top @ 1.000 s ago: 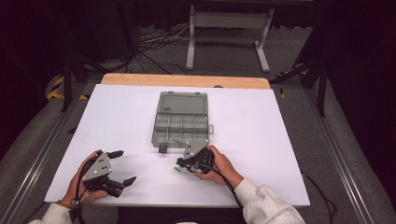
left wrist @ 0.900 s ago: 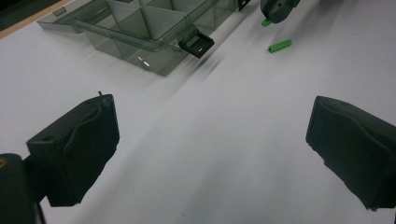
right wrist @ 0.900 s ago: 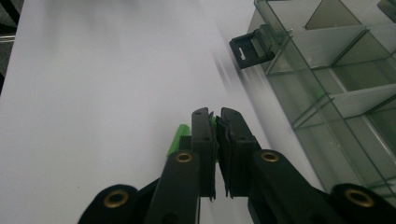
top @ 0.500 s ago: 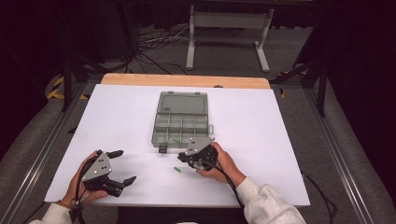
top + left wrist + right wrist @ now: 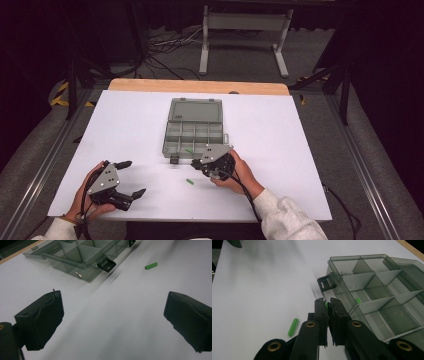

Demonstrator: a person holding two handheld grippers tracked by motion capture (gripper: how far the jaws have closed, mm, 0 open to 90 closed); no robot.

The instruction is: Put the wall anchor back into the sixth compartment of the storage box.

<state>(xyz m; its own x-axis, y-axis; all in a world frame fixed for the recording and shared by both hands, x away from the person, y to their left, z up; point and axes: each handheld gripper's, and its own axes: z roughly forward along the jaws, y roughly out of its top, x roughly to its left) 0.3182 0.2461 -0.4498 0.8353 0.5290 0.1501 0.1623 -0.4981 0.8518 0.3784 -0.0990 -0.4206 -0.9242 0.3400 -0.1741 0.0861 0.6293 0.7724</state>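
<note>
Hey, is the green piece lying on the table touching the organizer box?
Apart. In the high view the green piece lies on bare white table short of the organizer box; the left gripper view shows the same gap.

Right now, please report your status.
Left claw open, idle. Right claw shut on green piece beside organizer box. Another green piece loose on table.

right tongs (image 5: 206, 163) lifted off the green piece (image 5: 189, 181) (now bare on table), nearer the box (image 5: 192, 131)
</note>
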